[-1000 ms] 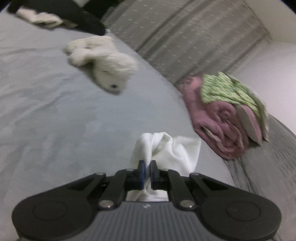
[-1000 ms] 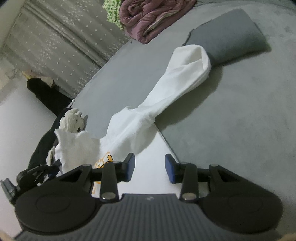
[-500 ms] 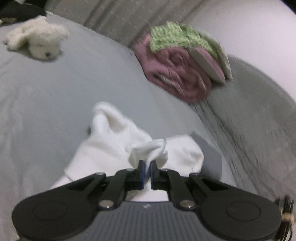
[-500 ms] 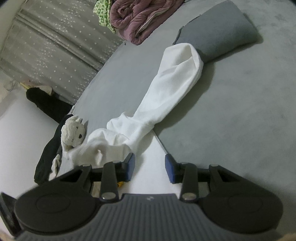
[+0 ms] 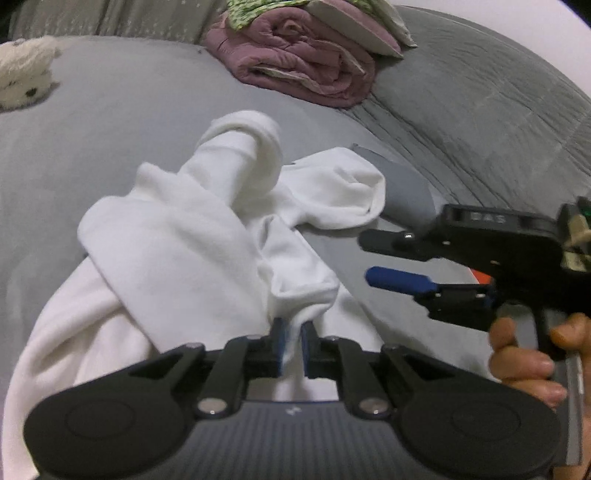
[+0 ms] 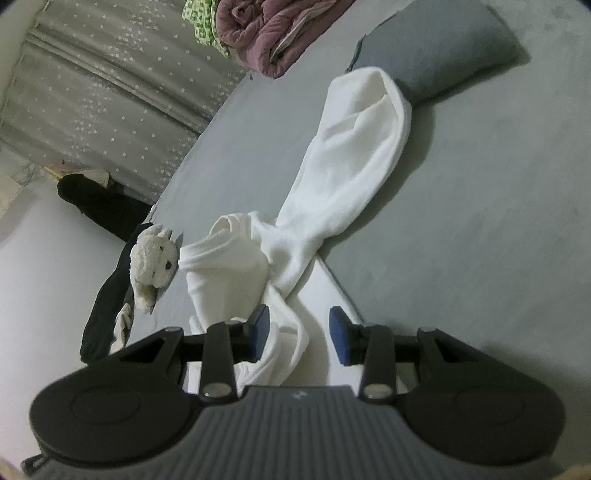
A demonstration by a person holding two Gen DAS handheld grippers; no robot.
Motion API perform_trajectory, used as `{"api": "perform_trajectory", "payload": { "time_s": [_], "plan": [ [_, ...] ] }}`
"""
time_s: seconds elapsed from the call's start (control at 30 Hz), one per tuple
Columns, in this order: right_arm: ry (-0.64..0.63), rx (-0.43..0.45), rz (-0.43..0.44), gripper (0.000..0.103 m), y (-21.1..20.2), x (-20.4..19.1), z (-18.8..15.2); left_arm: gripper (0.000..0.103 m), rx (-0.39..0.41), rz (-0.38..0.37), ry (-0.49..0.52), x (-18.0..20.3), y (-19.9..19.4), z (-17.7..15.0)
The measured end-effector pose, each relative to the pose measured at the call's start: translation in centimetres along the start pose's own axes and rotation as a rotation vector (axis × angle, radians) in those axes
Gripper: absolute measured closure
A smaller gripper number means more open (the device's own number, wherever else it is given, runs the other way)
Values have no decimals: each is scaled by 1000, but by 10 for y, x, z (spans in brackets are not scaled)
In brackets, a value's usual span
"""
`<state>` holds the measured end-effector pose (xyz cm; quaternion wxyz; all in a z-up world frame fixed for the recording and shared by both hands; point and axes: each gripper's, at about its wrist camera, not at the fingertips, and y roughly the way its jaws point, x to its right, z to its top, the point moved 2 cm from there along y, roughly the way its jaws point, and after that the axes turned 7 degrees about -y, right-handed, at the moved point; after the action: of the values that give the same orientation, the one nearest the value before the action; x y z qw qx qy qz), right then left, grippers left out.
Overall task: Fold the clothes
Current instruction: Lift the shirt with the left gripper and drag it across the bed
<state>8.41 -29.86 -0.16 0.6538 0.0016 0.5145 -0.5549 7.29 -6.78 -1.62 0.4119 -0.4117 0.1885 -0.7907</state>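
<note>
The grey bed (image 5: 110,122) carries everything, its sheet running up to a star-dotted curtain (image 6: 110,85) along the far edge. A rolled mauve quilt (image 5: 306,66) with a green patterned cloth (image 6: 199,22) on it sits at the far corner, and a grey pillow (image 6: 443,48) lies beside it toward the right edge. The white garment (image 5: 177,240) lies crumpled in the middle of the bed, one sleeve stretched out with its end touching the pillow, the other rolled back over the body. A cream plush toy (image 6: 153,258) rests just beside the garment near the left edge, next to dark clothing (image 6: 107,291). The right gripper (image 6: 300,328) hangs over the garment's near part with its jaws standing moderately apart, gripping nothing. The left gripper (image 5: 291,345) has a fold of white cloth between its narrow jaws, which are opening. A hand (image 5: 532,358) holds the right gripper's handle
</note>
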Motion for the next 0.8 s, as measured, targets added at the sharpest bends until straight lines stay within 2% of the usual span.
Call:
{"api": "perform_trajectory", "payload": {
  "time_s": [0.17,0.23,0.33,0.47,0.57,0.67,0.7,0.8],
  "plan": [
    [4,-9,7,63,-1,1,0,77,47,-3,-14,-4,-27,7],
    [4,-8,7,63,-2,1,0,67,84,10,-35,-11,-39,13],
    [5,-9,7,63,-3,1,-1,64,131,42,-83,-25,-54,23],
    [9,-17,11,63,-2,0,-2,63,143,98,-224,-58,-57,32],
    [7,-18,11,63,-2,-1,-1,63,138,110,-341,-84,-51,36],
    [6,-18,9,63,-2,-1,-1,59,128,91,-454,-107,-42,36],
    [6,-18,7,63,-2,0,-1,54,124,82,-486,-112,-39,36],
    [6,-22,3,63,0,0,0,51,120,38,-573,-125,-28,38]
  ]
}}
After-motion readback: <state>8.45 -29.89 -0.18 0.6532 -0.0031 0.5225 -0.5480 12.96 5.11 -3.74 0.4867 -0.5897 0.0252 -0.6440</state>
